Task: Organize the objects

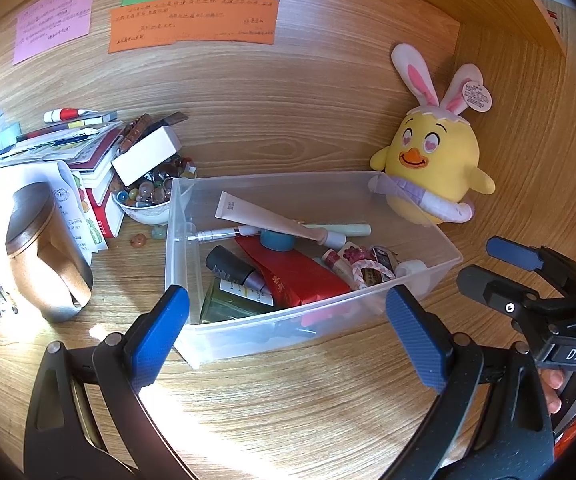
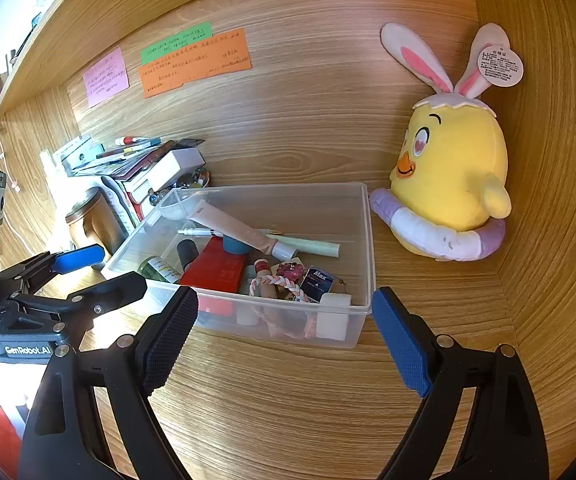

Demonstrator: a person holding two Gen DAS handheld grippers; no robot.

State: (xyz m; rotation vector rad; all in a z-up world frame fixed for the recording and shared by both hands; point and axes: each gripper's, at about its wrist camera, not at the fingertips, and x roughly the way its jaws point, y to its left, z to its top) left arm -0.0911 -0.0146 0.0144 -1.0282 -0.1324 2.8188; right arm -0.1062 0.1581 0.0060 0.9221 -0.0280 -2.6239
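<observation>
The wood-grain desk [image 2: 288, 392] carries a clear rectangular plastic bin [image 2: 362, 240], which stands near the back wall, just beside a yellow plush chick with rabbit ears [image 2: 452, 176]. The bin already holds a heap of small things: a red packet [image 2: 214, 268], a pale pink tube [image 2: 236, 226], a braided pink-and-white cord [image 2: 284, 282]. Both tools hover short of the bin's near wall, touching nothing. The left hand-held gripper [image 1: 288, 320] stands spread and empty; the right hand-held gripper [image 2: 284, 336] likewise. This looks like a pause between picks. The next move probably calls for choosing a loose item, perhaps from the clutter by the bowl of glass marbles [image 1: 148, 196].
</observation>
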